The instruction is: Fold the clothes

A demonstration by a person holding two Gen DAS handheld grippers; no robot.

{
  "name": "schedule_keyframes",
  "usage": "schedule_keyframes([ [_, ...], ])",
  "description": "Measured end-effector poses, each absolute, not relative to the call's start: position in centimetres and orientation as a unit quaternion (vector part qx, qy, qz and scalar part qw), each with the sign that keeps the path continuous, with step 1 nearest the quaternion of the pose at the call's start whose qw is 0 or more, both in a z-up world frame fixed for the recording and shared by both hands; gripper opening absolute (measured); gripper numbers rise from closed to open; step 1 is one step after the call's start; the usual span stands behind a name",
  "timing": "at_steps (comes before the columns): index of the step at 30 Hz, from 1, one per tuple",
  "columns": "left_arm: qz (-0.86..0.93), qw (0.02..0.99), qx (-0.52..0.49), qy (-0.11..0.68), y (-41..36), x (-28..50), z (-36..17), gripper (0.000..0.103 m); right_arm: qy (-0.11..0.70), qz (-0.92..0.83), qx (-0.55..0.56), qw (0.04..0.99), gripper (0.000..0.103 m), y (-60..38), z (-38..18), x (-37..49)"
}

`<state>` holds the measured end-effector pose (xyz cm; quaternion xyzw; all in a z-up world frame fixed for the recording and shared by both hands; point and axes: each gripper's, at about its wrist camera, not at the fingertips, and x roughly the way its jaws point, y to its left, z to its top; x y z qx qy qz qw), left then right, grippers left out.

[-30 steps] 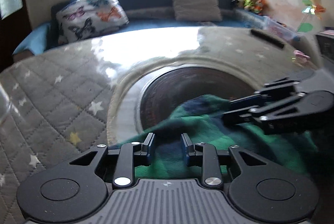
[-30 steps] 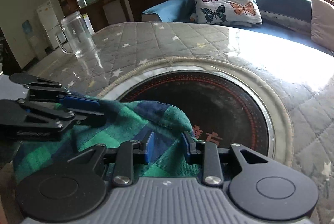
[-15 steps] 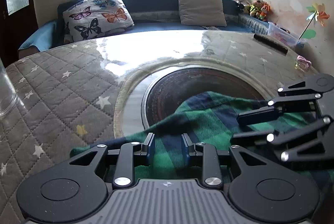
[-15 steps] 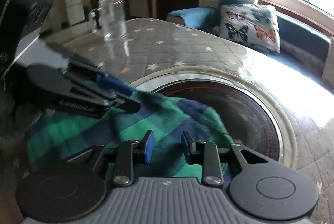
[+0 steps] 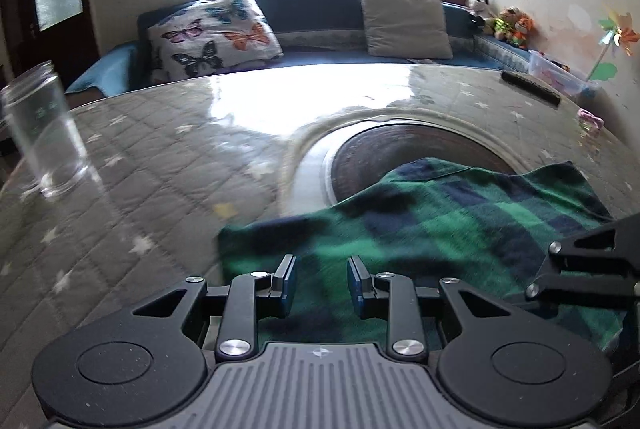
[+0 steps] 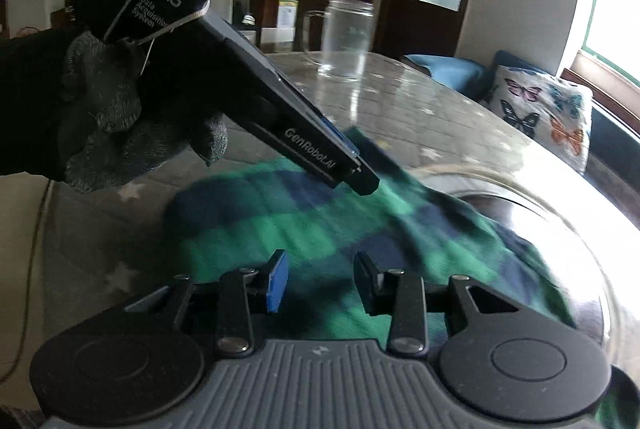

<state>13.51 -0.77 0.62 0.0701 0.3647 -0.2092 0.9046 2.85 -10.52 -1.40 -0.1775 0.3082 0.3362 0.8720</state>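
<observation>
1. The cloth [image 5: 460, 225] is blurred; its near edge is hidden behind the tongs.
2. It lies on the table [image 5: 160, 165].
3. The left tongs [image 5: 322, 287] read "GenRobot.AI" and "DAS".
4. Left tongs are open over the cloth; the right tongs [image 6: 320, 283] have just been opening, and their pads do not press it.

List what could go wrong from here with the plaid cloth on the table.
1. The left gripper and right gripper both show a gap at the jaws; the right has just been opening, so the green plaid cloth may slip and unfold.
2. A wide sweep could topple the glass jar standing nearby.
</observation>
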Motion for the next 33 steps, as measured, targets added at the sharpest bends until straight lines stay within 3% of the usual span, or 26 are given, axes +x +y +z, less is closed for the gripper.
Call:
schedule_keyframes([
  [15, -0.194, 0.915, 0.039, 0.352, 1.9, 10.4, 1.1, 0.031, 0.285, 0.398, -0.193, 0.850, 0.036, -3.7, -2.7, -0.6],
  [23, -0.202, 0.922, 0.021, 0.330, 2.0, 8.4, 1.4, 0.030, 0.297, 0.354, -0.159, 0.873, 0.039, -11.0, -0.1, -2.2],
  [33, -0.228, 0.913, 0.061, 0.333, -0.7, 5.6, -0.7, 0.030, 0.341, 0.219, -0.083, 0.911, 0.042, -23.1, -0.7, -4.8],
])
